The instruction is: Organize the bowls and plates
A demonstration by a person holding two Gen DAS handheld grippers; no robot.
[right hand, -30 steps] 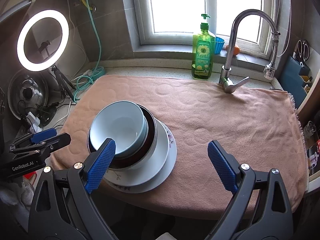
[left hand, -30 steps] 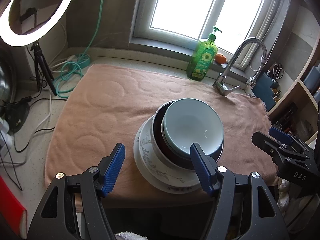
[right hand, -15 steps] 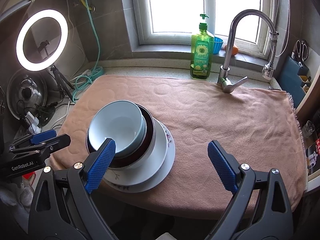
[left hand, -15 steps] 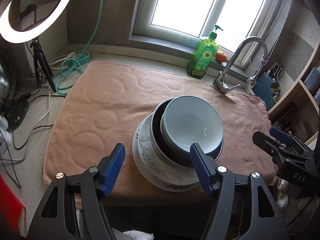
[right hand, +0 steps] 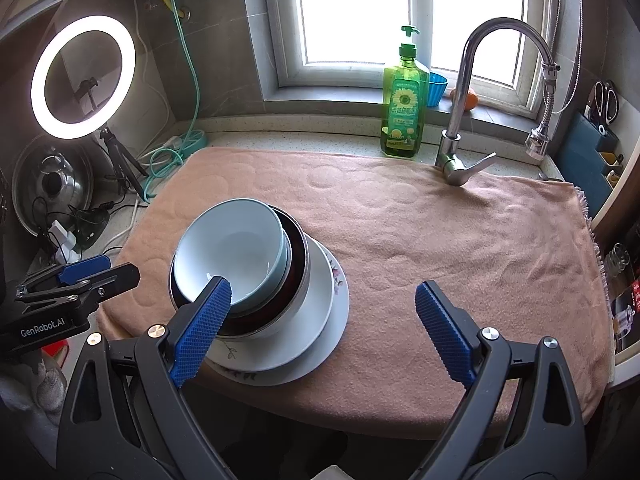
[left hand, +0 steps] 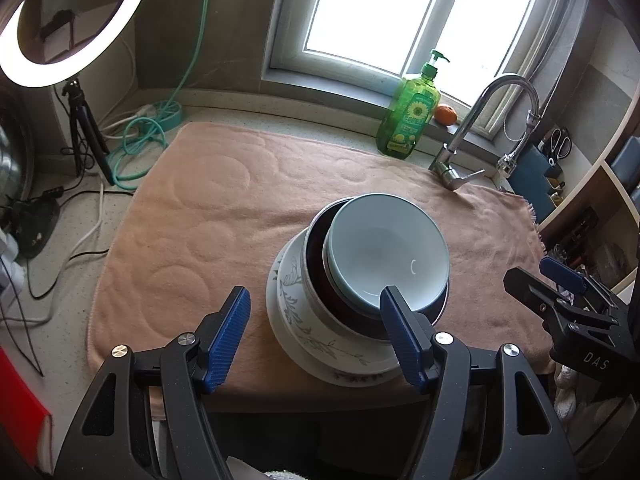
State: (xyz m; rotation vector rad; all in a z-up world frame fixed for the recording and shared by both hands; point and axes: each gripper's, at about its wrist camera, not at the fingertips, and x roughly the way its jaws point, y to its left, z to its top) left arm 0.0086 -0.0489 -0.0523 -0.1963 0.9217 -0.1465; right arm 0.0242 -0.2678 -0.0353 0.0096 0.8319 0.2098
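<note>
A nested stack of dishes sits near the front edge of a peach towel spread over the worktop: a pale blue bowl rests inside a dark steel-rimmed bowl, which sits in a white floral dish on a flat plate at the bottom. Both hand-held grippers hang above the near side of the stack with jaws released and nothing between them; the left hand-held gripper frames the left flank of the stack, while the right hand-held gripper spans its right flank and bare towel.

Judging by how the dishes lie, the stacking looks largely done, or else the stack is about to be taken apart and sorted; either way no grasp is yet made. The next move probably calls for lowering one gripper onto a rim, most likely the blue bowl's, which sits off-centre and tilted, and closing gently so the glazed pieces do not slip.

The right view alone shows a pot lid leaning at far left, a blue cup behind the green soap bottle, and the plate's full right rim. The left view alone shows the floral print on the dish's side and a red object at lower left. The tap and ring light appear in both.
</note>
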